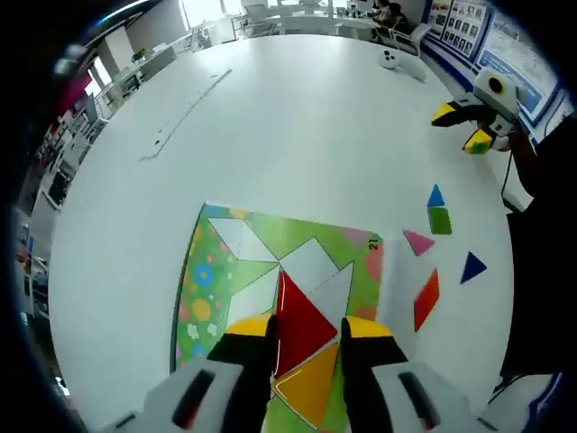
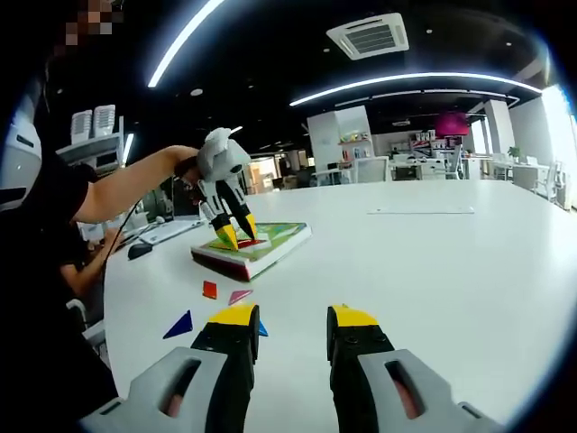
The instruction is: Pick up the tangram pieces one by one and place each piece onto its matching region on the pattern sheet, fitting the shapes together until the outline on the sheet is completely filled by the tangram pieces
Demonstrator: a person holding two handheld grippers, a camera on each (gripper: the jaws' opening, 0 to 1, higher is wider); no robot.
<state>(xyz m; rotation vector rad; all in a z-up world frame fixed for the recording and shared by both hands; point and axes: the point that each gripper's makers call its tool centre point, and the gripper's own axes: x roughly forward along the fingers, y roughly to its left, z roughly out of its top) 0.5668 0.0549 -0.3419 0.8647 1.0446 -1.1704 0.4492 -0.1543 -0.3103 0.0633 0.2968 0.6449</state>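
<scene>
Step in hand: the red triangle (image 1: 302, 327) is being seated on the pattern sheet (image 1: 209, 271), just above the yellow triangle (image 1: 309, 386).
Left hand-held gripper (image 1: 305, 336): jaws are set either side of the red triangle; whether it is clenched cannot be told.
Right hand-held gripper (image 2: 290, 325): released, nothing held, above the bench (image 2: 451, 262).
Loose pieces: orange piece (image 1: 425, 299), blue triangle (image 1: 471, 266) and others lie at 3 o'clock of the sheet.
Advice: edges should be squared with the printed outline before release.

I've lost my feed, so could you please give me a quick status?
Left gripper open over red triangle on pattern sheet. Right gripper open, empty. Five loose pieces on table.
</scene>
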